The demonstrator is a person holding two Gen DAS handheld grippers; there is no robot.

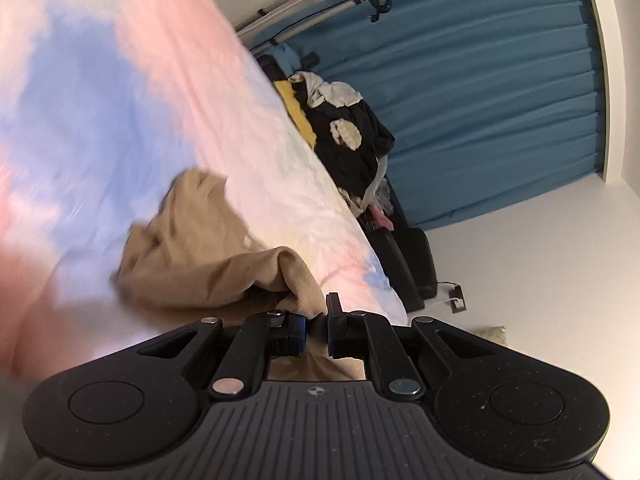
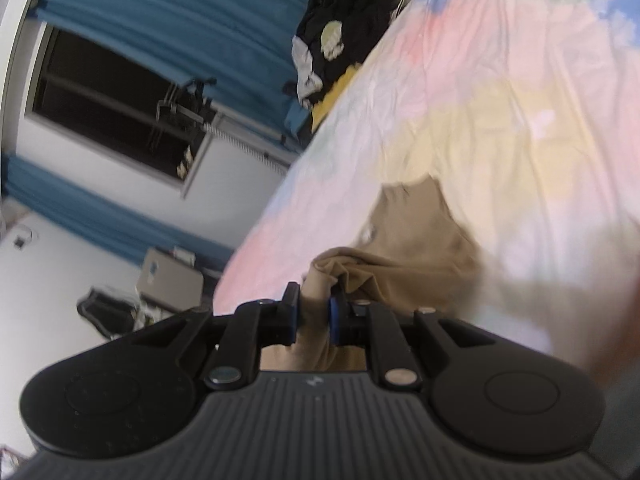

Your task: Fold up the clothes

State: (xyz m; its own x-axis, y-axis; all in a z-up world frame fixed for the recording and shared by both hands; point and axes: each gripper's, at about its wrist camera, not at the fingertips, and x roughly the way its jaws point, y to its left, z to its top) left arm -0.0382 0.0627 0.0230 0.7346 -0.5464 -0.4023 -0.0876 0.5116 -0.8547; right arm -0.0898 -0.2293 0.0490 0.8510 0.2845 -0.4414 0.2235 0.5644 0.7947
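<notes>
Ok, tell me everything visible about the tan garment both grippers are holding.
The tan ribbed-knit garment is soft, matte and crumpled, not yet folded. It lies bunched on the pastel pink, blue and yellow bedsheet, with its near edge lifted. The left hand-held gripper pinches one bunched edge, and the right hand-held gripper pinches another fold. Motion blur hides finer details, so its type is unclear.
</notes>
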